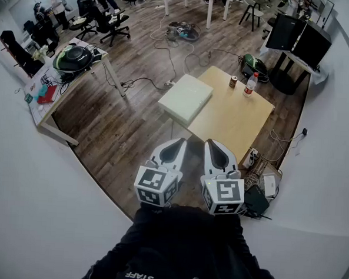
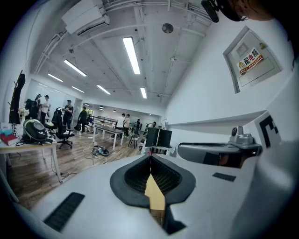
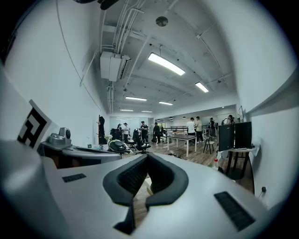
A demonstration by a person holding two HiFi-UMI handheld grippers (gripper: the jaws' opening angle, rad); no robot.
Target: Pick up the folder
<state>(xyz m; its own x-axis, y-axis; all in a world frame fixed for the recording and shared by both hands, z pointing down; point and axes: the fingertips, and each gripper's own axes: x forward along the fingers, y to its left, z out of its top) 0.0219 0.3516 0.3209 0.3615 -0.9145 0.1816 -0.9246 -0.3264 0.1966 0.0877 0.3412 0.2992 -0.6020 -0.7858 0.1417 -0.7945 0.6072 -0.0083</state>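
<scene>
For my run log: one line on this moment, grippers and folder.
left gripper shut, empty | right gripper shut, empty | folder on table corner, untouched | both grippers short of table

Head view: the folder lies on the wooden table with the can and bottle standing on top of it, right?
Not quite. The folder does lie on the wooden table, but the can and bottle stand on the bare tabletop, apart from the folder. The head view shows it.
</scene>
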